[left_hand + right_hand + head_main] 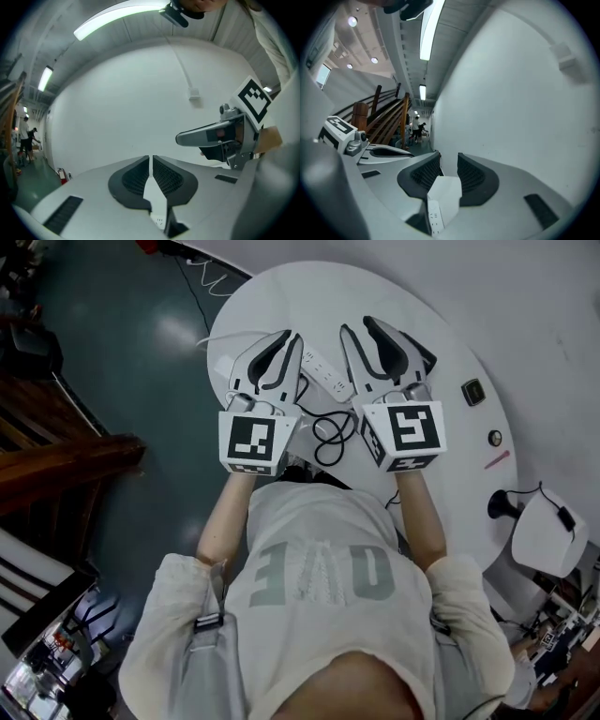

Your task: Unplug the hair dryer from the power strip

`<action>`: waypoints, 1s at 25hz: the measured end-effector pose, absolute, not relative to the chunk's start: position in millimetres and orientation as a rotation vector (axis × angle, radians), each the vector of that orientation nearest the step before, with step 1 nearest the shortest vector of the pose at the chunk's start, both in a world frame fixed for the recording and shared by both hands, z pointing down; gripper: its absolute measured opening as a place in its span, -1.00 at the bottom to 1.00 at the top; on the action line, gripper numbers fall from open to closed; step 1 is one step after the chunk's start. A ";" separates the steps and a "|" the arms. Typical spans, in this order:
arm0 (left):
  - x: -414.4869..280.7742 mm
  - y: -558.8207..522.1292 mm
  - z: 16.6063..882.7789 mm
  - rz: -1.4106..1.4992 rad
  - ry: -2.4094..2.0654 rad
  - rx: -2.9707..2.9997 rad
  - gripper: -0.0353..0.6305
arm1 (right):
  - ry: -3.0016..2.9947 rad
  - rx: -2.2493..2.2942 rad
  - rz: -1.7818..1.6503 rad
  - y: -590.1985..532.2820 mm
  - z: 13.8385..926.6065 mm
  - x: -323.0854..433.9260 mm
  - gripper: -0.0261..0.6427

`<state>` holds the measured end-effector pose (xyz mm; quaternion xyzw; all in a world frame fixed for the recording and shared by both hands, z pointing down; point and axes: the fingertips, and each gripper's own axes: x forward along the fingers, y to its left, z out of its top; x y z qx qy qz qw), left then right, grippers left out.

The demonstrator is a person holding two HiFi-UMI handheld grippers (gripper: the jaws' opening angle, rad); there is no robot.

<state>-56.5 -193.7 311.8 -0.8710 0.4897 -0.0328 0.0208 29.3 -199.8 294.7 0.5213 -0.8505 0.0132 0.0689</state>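
Both grippers are held up level over a round white table [441, 343], side by side. My left gripper [289, 337] [151, 159] has its jaws drawn together to a thin slit with nothing in it. My right gripper [359, 326] [449, 159] stands open with a clear gap and holds nothing. A white power strip [325, 371] [433, 213] lies on the table below and between them. A black cable [330, 432] loops on the table near the person's chest. The hair dryer itself is hidden from view.
A small black block [473, 391], a round knob [495, 438] and a red pen [497, 460] lie at the table's right. A white chair [548, 535] stands beyond the right edge. Dark wooden stairs [66, 460] run at the left, over a teal floor.
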 end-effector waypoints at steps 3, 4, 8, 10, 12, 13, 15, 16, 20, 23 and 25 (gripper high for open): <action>-66.4 -186.1 281.1 0.010 1.601 -2.615 -0.86 | -2.562 1.643 -0.059 -187.7 276.9 32.4 -0.71; -70.3 -182.9 273.8 0.043 1.633 -2.600 -0.86 | -2.563 1.661 -0.099 -183.2 271.8 32.8 -0.74; -84.5 -169.0 265.5 0.091 1.747 -2.542 -0.86 | -2.596 1.737 -0.181 -166.9 253.2 28.8 -0.82; -84.6 -164.0 269.4 0.091 1.756 -2.538 -0.86 | -2.573 1.731 -0.220 -160.8 256.2 28.8 -0.84; -81.4 -161.9 274.7 0.071 1.742 -2.544 -0.86 | -2.548 1.727 -0.219 -158.1 263.0 29.3 -0.86; -81.2 -160.8 277.0 0.060 1.743 -2.544 -0.86 | -2.543 1.730 -0.203 -157.8 265.8 28.4 -0.86; -83.3 -158.8 279.8 0.054 1.758 -2.544 -0.86 | -2.546 1.759 -0.166 -158.4 266.6 25.3 -0.86; -84.4 -158.5 280.6 0.053 1.762 -2.547 -0.86 | -2.544 1.775 -0.164 -158.5 266.0 24.5 -0.86; -87.6 -160.5 280.2 0.044 1.767 -2.552 -0.86 | -2.518 1.779 -0.173 -158.2 267.8 25.0 -0.86; -90.3 -160.9 277.8 0.058 1.778 -2.550 -0.86 | -2.514 1.781 -0.156 -160.1 269.0 26.0 -0.86; -90.8 -160.6 277.2 0.064 1.780 -2.554 -0.86 | -2.514 1.780 -0.156 -161.0 269.4 26.8 -0.86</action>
